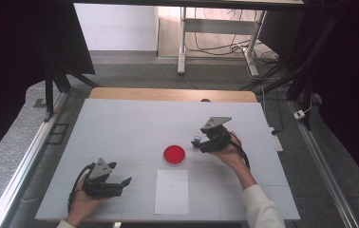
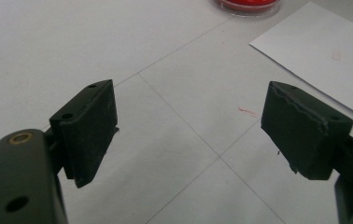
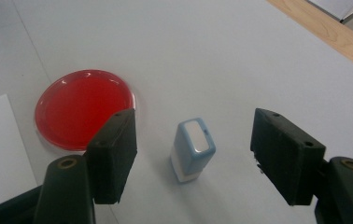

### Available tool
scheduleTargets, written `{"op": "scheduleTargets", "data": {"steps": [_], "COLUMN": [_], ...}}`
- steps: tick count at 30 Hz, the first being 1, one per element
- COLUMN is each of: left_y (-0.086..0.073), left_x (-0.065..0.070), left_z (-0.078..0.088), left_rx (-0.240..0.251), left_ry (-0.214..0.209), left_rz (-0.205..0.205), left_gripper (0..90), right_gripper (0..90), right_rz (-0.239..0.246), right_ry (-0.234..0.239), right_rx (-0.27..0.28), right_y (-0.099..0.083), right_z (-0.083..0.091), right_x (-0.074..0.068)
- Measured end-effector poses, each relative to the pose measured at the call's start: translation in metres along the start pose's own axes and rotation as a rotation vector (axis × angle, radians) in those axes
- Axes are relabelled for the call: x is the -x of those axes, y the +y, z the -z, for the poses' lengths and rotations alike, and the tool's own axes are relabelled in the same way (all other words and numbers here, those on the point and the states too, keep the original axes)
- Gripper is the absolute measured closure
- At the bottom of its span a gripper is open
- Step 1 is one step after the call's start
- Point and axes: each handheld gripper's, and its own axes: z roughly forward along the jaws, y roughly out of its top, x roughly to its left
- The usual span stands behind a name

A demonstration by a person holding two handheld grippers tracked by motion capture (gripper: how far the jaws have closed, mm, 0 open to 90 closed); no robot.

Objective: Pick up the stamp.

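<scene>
Since your right gripper (image 3: 193,154) is the one hovering over it, the whole move hangs on that little blue-and-white stamp (image 3: 192,149): in the right gripper view it stands just below frame centre, between the two spread jaws but touching neither, leaning a bit with its long axis running up out of the table. In the high view you see the stamp (image 1: 196,140) right of centre, just left of that gripper, so your right hand is clearly the nearer one. Your left gripper (image 1: 120,183) sits at lower left, well apart, jaws released with nothing between them. Count-wise: one stamp, one red dish (image 1: 174,155) in the middle, one white sheet (image 1: 172,191) just below it, two grippers.
</scene>
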Motion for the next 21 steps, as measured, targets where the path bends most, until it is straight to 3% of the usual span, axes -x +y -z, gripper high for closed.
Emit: {"op": "scheduleTargets", "data": {"steps": [12,21], "left_y": [-0.001,-0.001], "left_x": [0.000,-0.001], "left_z": [0.000,0.000], "left_rx": [-0.004,-0.005], "left_ry": [0.005,0.008], "left_rz": [0.002,0.004], "left_gripper": [18.6,18.5], "right_gripper": [39.8,50.5], "right_rz": [-0.019,-0.004], "right_ry": [0.007,0.005], "right_rx": [0.008,-0.017], "right_y": [-0.005,-0.007], "right_z": [-0.011,-0.017], "right_x": [0.008,0.007]}}
